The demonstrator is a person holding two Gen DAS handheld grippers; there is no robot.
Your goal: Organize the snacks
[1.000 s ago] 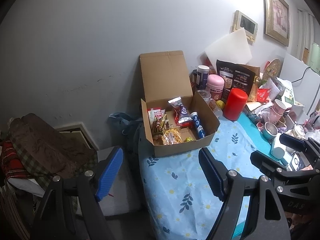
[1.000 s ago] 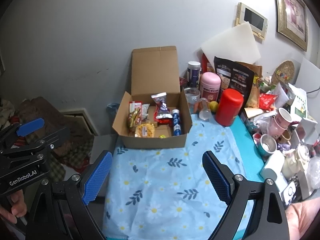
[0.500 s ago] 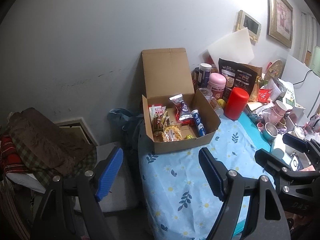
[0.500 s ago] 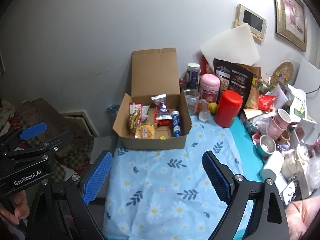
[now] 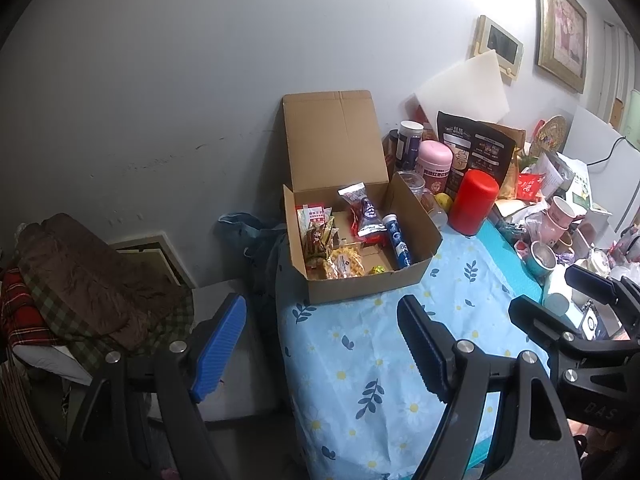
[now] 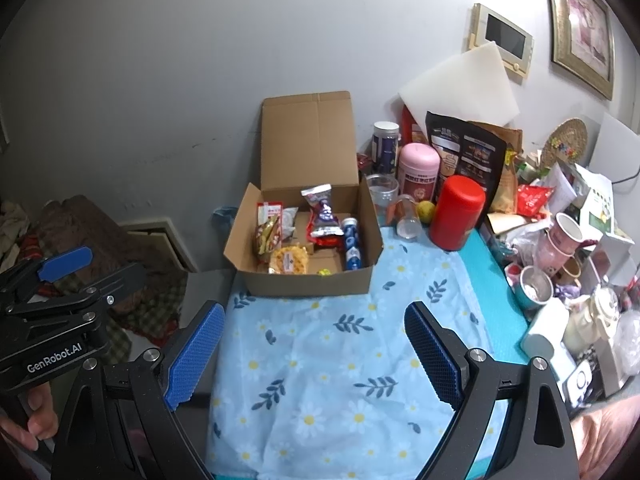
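Right wrist view: right gripper (image 6: 314, 354) wide open, empty, above floral cloth (image 6: 340, 360); left gripper (image 5: 322, 346) parted, empty; snacks in cardboard box (image 6: 304, 280).

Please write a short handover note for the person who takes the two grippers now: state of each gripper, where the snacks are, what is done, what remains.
Left gripper: open, holds nothing, hovers over the near left edge of the flowered cloth.
Right gripper: open, holds nothing, hovers over the same cloth, in front of the cardboard box.
Snacks: several packets, a blue tube along the box's right wall and a small gold-wrapped sweet lie inside the open box, lid flap up.
Done: those snacks are in the box; the cloth in front is bare.
Left: cannot tell whether the red packet in the clutter on the right belongs in it; lid not yet closed.
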